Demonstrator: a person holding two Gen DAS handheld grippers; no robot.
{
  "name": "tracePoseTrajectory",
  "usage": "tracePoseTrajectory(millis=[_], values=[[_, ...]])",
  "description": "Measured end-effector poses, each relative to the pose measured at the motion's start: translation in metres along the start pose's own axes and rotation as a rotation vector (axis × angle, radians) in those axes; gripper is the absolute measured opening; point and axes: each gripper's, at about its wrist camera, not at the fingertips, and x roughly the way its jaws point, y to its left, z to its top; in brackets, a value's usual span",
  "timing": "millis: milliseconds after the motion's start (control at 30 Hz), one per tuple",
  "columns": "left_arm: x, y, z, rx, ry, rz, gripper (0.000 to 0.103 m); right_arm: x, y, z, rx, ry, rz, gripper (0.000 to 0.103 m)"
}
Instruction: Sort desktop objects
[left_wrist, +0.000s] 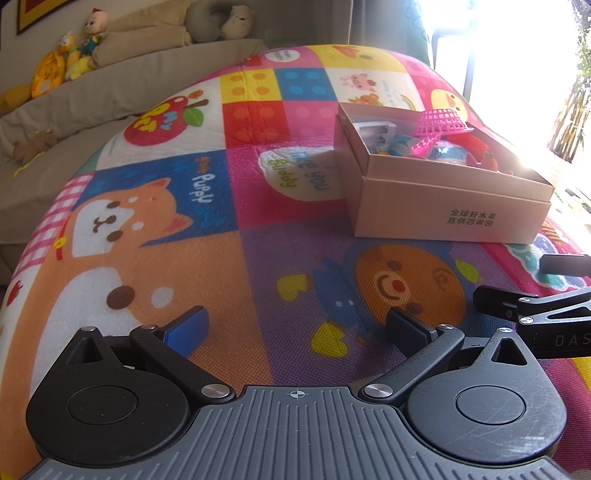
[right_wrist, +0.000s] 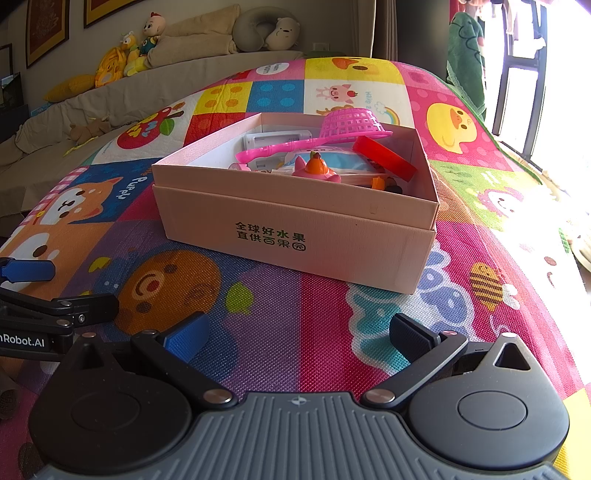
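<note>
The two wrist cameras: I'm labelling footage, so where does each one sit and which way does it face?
Left wrist: on the left gripper, low over the play mat, facing the cardboard box ahead to its right; its open fingers show, with the right gripper at the right edge.
Right wrist: on the right gripper, facing the box nearly head-on; its open fingers show, with the left gripper at the left edge.
Shared: box, pink strainer, mat, sofa.
</note>
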Motion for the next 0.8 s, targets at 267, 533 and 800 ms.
tracePoseTrajectory(millis=[267, 533, 800], values=[[0.0, -0.0002, 0.0002, -0.001, 0.0, -0.001, 0.103, 0.0, 0.0001, -0.0001, 0.0, 0.0, 0.0, 0.103], [-0.0004, 0.0002, 0.0003, 0.0, 0.0, 0.0, 0.103, -0.0001, 0.0002, -0.0003, 0.0, 0.0, 0.0, 0.103], [-0.0001, 0.0001, 0.0006, -0.006, 0.0, -0.003, 0.103, 0.0002, 0.0001, -0.0002, 0.0, 0.0, 0.0, 0.103]])
